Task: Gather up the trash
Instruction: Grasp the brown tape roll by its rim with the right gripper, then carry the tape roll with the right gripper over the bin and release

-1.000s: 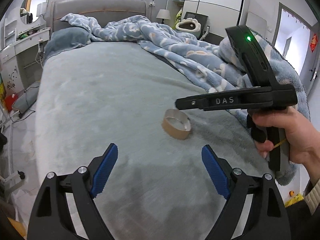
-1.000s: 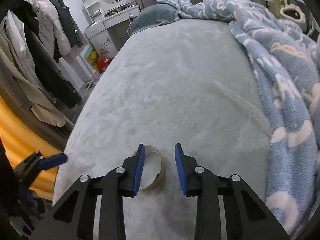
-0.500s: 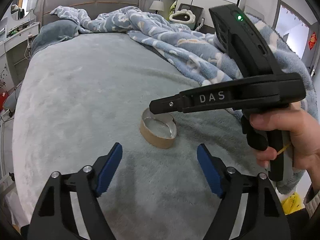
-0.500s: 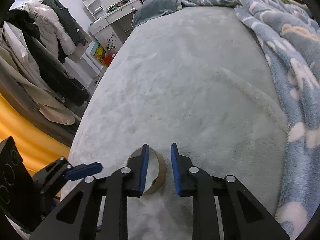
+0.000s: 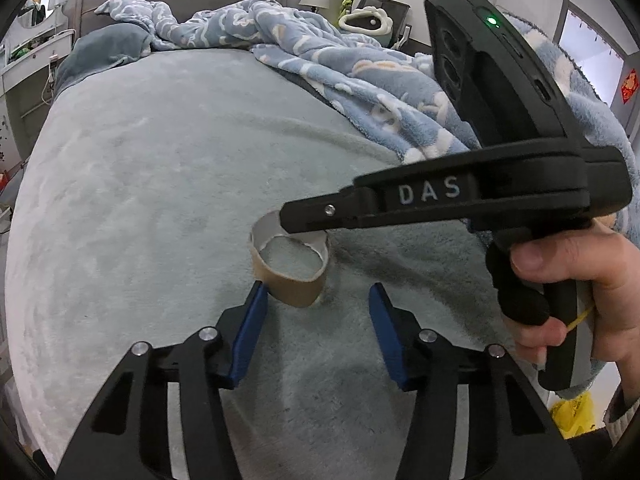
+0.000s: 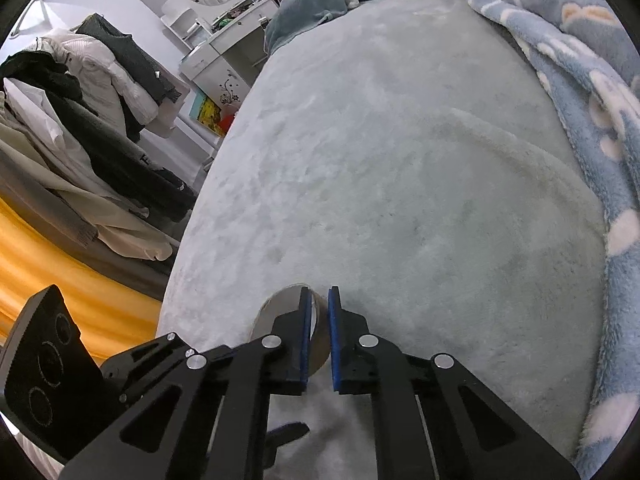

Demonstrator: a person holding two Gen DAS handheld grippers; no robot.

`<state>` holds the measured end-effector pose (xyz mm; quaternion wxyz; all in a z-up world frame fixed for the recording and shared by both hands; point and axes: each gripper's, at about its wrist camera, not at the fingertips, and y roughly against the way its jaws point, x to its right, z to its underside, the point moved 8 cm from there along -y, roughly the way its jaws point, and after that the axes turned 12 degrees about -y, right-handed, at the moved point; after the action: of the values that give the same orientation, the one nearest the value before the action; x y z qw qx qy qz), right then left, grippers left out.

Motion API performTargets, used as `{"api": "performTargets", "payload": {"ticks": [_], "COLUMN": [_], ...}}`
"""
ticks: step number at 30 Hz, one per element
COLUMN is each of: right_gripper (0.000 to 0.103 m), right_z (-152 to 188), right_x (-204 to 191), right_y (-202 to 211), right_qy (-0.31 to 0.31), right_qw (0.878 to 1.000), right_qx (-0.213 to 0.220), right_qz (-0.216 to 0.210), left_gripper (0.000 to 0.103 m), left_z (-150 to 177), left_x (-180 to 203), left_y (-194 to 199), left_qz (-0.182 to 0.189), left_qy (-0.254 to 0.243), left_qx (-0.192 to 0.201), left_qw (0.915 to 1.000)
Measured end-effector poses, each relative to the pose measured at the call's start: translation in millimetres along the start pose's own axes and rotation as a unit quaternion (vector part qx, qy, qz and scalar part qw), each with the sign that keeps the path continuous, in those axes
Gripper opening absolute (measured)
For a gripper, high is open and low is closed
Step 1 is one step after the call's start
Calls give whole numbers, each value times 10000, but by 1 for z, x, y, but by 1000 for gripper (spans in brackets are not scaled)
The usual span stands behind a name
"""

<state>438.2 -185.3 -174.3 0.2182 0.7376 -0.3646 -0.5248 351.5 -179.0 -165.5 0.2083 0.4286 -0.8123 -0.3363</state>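
Cardboard ring (image 5: 289,270) on the bed (image 5: 160,184): light, thin, easily crushed. Right gripper (image 6: 319,330) has just closed its fingers on the ring's wall, the right hold. Left gripper (image 5: 316,330), closing, is unclamped, the ring just ahead.

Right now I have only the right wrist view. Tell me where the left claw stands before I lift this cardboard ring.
Observer: The left claw is open with its tips at the near side of the cardboard ring. Its jaws have just been closing, with nothing pinched.
Operator: Say which pad is nearest.
Observer: Its left blue pad, right beside the ring's outer wall.
Operator: Describe the ring's shape from there.
Observer: Squashed out of round where the right claw pinches its far rim.
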Motion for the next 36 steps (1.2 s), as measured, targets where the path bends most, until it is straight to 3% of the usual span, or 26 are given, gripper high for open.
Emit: {"api": "performTargets", "payload": {"ticks": [9,11,24,36], "right_gripper": [6,6,6,6], "right_z": [1,2,22,55], "right_x": [-1,-4,-35,-91], "right_y": [3,3,1,-18], "right_qy": [112,173,191,205], "right_qw": [9999,9997,9996,9998], "right_qx": [13,27,99,20], "right_qz": [101,164,161,63], "left_gripper": [41,34,34,32], "left_z": [0,1,11,38], "left_x": [-9,-13,-24,-45], "left_y": [1,3,48,102], "left_qz": [-65,-115,-48,-145], "left_qy": [88,102,70,49], "left_qx": [-45,-59,143,303], "left_qw": [9999,9999,9999,9994]}}
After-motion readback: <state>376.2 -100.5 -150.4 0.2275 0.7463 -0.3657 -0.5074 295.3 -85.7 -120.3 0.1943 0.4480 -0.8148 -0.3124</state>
